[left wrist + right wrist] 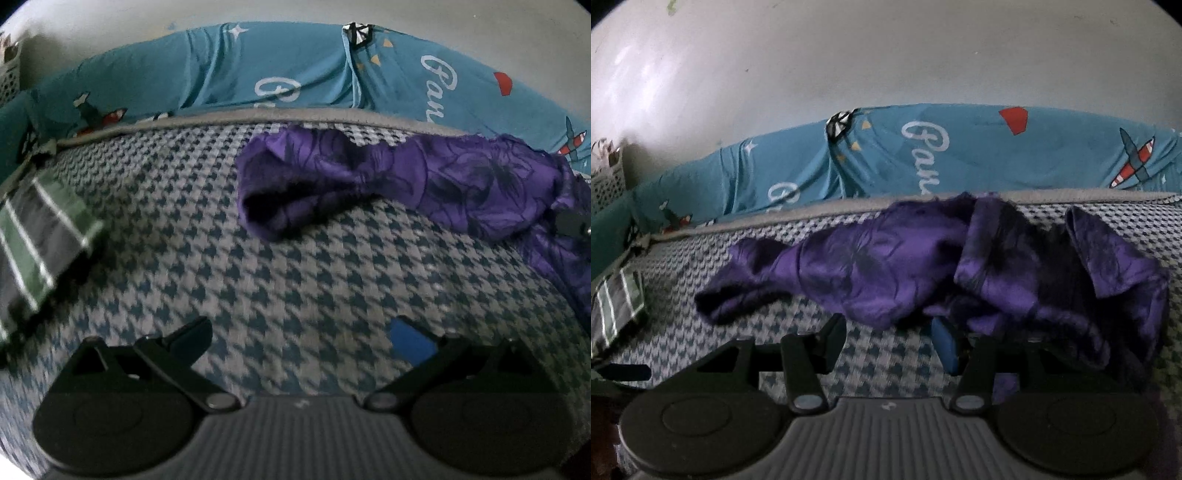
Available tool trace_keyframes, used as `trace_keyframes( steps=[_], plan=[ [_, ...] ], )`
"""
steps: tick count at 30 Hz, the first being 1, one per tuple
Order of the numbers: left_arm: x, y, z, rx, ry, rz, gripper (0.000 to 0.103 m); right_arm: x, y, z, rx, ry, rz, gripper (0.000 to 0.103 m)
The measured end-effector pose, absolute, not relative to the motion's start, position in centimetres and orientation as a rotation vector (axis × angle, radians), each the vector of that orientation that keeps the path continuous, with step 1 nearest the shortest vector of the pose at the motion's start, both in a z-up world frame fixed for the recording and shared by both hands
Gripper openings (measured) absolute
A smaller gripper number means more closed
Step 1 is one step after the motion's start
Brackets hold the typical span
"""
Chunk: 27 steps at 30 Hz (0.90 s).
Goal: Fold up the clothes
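RISK: snagging crumpled purple floral-print garment (886, 266) at 12 o'clock | left hand-held gripper (301, 339) released | right hand-held gripper (890, 339) parted, right finger touching cloth, bunching likely

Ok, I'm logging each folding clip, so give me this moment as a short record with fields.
surface: houndstooth mat
garment: purple floral cloth, crumpled, unfolded
other cloth: green striped piece, at the mat's left edge
backdrop: teal printed sheet
left gripper: open, empty, over bare mat
right gripper: open, at the garment's near edge
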<state>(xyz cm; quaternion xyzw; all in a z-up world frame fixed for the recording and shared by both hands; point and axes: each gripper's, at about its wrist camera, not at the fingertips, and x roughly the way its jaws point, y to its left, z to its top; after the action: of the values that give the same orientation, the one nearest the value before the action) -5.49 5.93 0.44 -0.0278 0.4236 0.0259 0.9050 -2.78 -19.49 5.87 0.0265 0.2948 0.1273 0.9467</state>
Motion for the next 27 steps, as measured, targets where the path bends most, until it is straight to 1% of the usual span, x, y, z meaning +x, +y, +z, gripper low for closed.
trace_keyframes(
  steps=[8, 18, 20, 21, 22, 27],
  plan=[
    [-1.6, 6.9, 1.4, -0.032, 0.857, 0.048, 0.103, 0.1, -21.4, 7.3, 0.144, 0.554, 0.213, 0.050],
    [2.6, 8.2, 1.8, -0.099, 0.856, 0.056, 0.103, 4.2, -22.3, 8.5, 0.208, 0.491, 0.174, 0.052],
    [3.3, 8.1, 1.9, -0.097, 0.853, 0.054, 0.103, 5.1, -22.0, 8.5, 0.207, 0.484, 0.172, 0.057],
    [3.7, 8.0, 1.9, -0.100, 0.850, 0.053, 0.103, 5.6, -21.7, 8.5, 0.204, 0.481, 0.174, 0.063],
    [4.1, 8.0, 1.9, -0.102, 0.848, 0.051, 0.103, 6.2, -21.4, 8.5, 0.201, 0.479, 0.176, 0.066],
    [5.9, 7.9, 1.9, -0.115, 0.841, 0.055, 0.103, 8.9, -20.3, 7.7, 0.190, 0.518, 0.157, 0.069]
  ],
)
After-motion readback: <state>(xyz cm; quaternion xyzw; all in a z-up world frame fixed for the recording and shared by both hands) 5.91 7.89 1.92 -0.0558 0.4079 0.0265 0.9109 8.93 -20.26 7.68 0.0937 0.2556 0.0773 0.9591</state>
